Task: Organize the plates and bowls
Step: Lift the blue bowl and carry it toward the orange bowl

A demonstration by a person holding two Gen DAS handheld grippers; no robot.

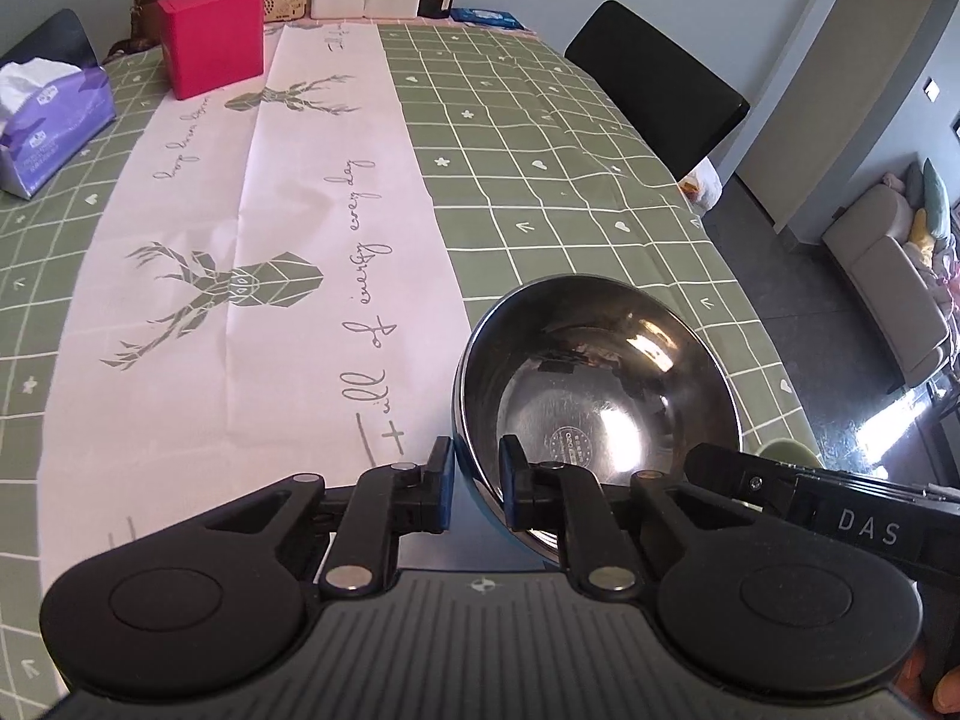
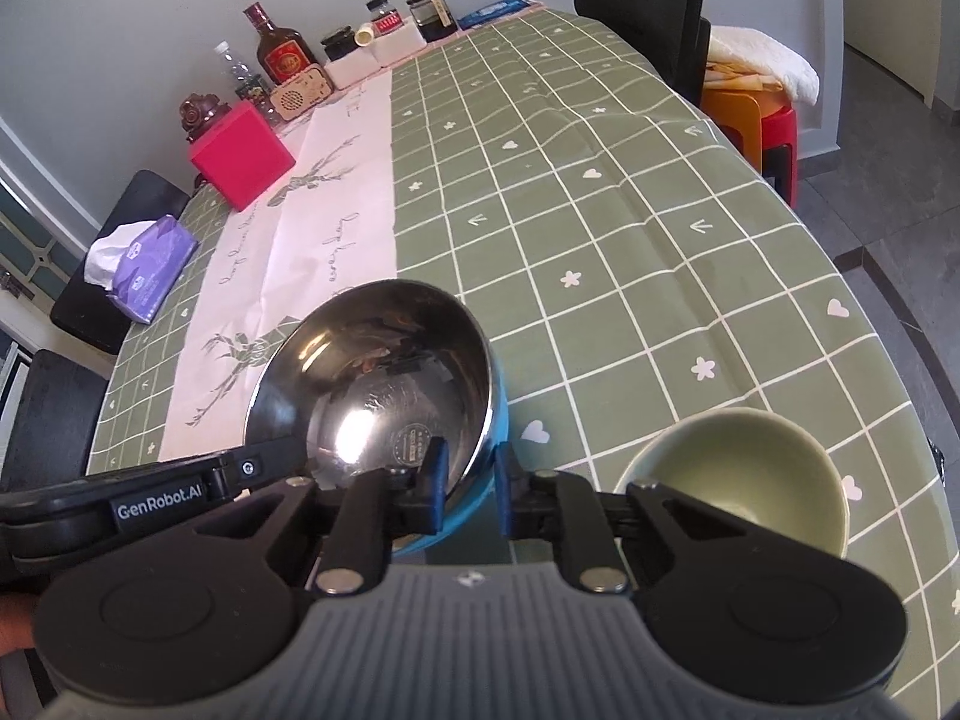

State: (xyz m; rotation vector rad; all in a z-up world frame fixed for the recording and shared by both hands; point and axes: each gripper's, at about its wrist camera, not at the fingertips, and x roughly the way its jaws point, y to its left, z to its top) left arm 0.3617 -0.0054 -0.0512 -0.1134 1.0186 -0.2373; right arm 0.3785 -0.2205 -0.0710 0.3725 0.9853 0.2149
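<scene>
Left tongs [image 1: 475, 480]: at the lower centre of the left wrist view, they are pinching the near wall of the steel bowl [image 1: 600, 384], one blue pad outside the rim and one inside, jaws narrow.
Right tongs [image 2: 468, 483]: at the lower centre of the right wrist view, they are clamping the same bowl's rim on its other side, jaws narrow, one pad inside and one against the blue outer shell.
Steel bowl: it is sitting just above both sets of tongs, tipped a little, its shiny inside facing up; whether its base is touching the table [image 2: 600, 228] I cannot tell.
Green bowl [image 2: 744, 480]: it is standing upright at the lower right of the right wrist view, just beside the steel one, empty.
Step in hand: both hands are gripping the steel bowl, probably to carry it to the green bowl for nesting.
Next move: it is calling for a level two-handed lift, then a centred lowering, with both grips releasing together.
Far end: a red box [image 1: 210, 39], a tissue pack [image 1: 51, 120] and jars are sitting in the upper left, well apart.
</scene>
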